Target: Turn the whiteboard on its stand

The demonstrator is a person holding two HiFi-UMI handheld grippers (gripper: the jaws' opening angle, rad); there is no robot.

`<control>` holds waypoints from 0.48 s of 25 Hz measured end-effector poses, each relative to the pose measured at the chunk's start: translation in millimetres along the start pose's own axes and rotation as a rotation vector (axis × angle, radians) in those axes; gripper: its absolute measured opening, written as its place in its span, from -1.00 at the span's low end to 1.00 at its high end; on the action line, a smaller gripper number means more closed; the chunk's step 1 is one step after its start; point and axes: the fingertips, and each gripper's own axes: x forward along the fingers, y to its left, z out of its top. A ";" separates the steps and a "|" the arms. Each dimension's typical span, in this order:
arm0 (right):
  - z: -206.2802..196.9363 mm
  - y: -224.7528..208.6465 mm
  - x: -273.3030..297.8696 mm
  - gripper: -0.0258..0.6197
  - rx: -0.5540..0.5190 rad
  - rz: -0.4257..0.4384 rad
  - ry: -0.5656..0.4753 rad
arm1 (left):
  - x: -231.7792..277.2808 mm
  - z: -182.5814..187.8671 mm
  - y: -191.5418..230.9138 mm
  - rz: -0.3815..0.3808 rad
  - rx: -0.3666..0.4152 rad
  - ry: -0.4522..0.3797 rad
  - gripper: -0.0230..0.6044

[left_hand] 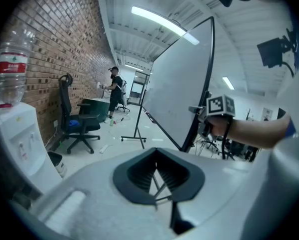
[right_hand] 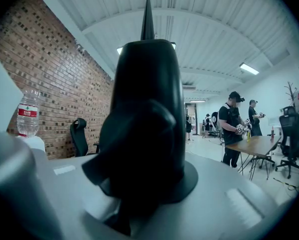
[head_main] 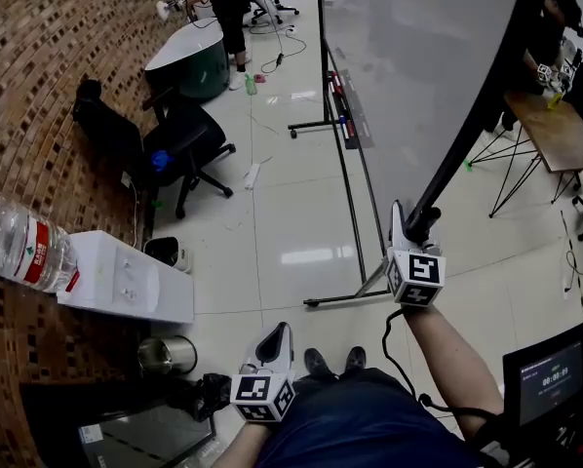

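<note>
— Where is our right gripper [head_main: 406,224]?
— Its fingers are clenched on the dark edge of the whiteboard [head_main: 418,57], which stretches away beyond the fingertips.
— And our left gripper [head_main: 274,343]?
— Its fingers are pressed together on nothing. The whiteboard is well off to their right.

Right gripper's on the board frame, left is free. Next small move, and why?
Probably pull sideways with the right gripper, swinging the whiteboard about its stand: its jaws clamp the black frame, the board sits tilted, and the left gripper is shut on nothing.
</note>
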 end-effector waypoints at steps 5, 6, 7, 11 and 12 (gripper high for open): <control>1.5 8.3 -9.8 -0.65 -0.008 0.006 -0.003 | -6.0 -6.2 -17.6 0.025 0.063 0.048 -0.91; 2.3 8.6 -13.0 -0.65 -0.010 0.004 -0.005 | -7.7 -8.4 -22.1 0.026 0.071 0.052 -0.91; 3.5 8.3 -16.2 -0.65 -0.011 0.002 -0.006 | -9.0 -12.0 -26.3 0.027 0.074 0.057 -0.91; 6.6 6.3 -24.1 -0.65 -0.012 -0.001 -0.006 | -12.2 -27.0 -28.7 0.045 0.035 0.084 -0.91; 4.5 6.2 -25.7 -0.65 -0.011 0.001 -0.003 | -12.9 -27.9 -27.0 0.051 0.025 0.083 -0.91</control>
